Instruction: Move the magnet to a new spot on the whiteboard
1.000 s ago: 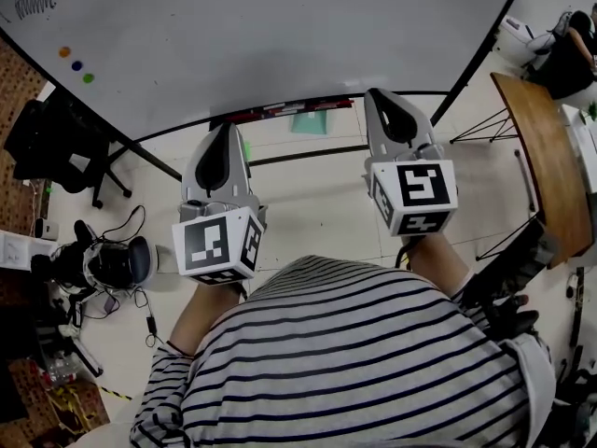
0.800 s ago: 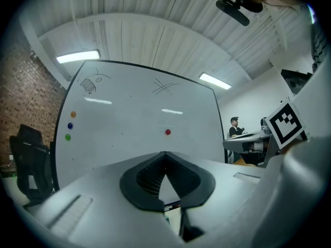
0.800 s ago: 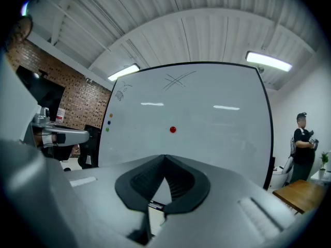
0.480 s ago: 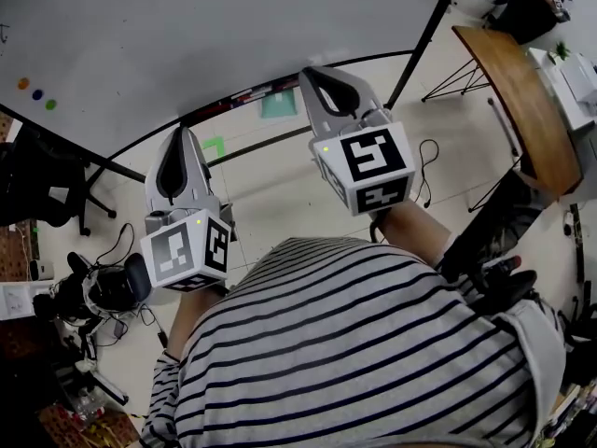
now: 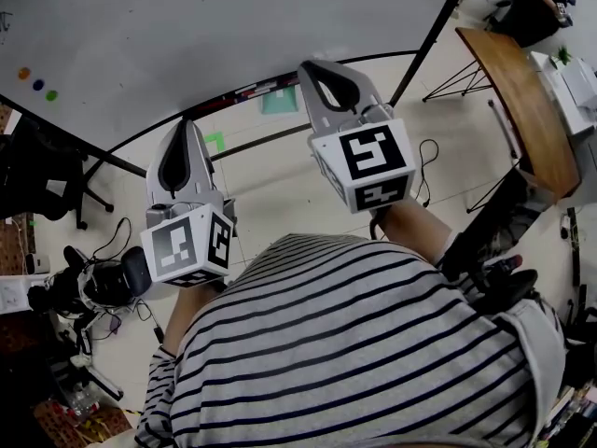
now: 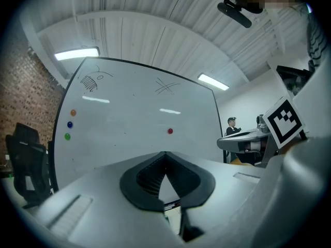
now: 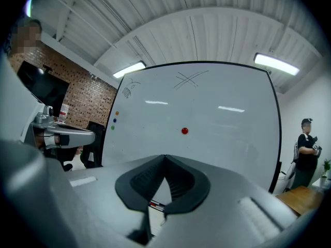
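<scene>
Sticking to the whiteboard, red magnet lies far from every edge.

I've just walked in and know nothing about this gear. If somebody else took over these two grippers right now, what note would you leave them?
Left gripper: jaws shut, empty, facing the whiteboard.
Right gripper: jaws shut, empty, also facing the board.
Red magnet: stuck near the board's middle, well clear of both grippers. A column of orange, blue and green magnets sits by the board's left edge.
Done: nothing yet; the red magnet is untouched.
Left: move closer, open one gripper, grip the red magnet, set it on another spot of the board, let go.
</scene>
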### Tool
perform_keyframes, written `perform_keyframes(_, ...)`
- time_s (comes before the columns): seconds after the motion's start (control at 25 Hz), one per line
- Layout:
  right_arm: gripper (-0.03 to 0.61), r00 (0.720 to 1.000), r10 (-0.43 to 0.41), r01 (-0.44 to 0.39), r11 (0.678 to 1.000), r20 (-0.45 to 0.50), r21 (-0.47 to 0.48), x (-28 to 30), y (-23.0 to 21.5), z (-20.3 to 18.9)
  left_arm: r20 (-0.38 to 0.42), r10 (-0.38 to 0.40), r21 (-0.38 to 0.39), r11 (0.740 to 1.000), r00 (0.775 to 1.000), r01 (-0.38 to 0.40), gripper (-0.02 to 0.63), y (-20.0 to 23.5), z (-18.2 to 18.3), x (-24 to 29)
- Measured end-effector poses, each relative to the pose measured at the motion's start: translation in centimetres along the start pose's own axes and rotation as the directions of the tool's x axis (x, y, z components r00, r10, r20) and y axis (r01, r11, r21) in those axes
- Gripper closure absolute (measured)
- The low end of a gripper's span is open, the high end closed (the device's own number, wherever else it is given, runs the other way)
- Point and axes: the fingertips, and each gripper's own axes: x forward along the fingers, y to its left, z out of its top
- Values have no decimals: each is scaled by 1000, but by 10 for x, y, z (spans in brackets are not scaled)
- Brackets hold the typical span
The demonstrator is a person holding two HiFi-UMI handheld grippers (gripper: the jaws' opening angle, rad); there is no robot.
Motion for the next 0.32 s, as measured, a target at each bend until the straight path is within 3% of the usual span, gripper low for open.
perform_keyframes(0.32,577,1000,16,-16,1000,-3,-1,3,6,3,-1,7,-2,1000,1000,-7,597,3,1,-2)
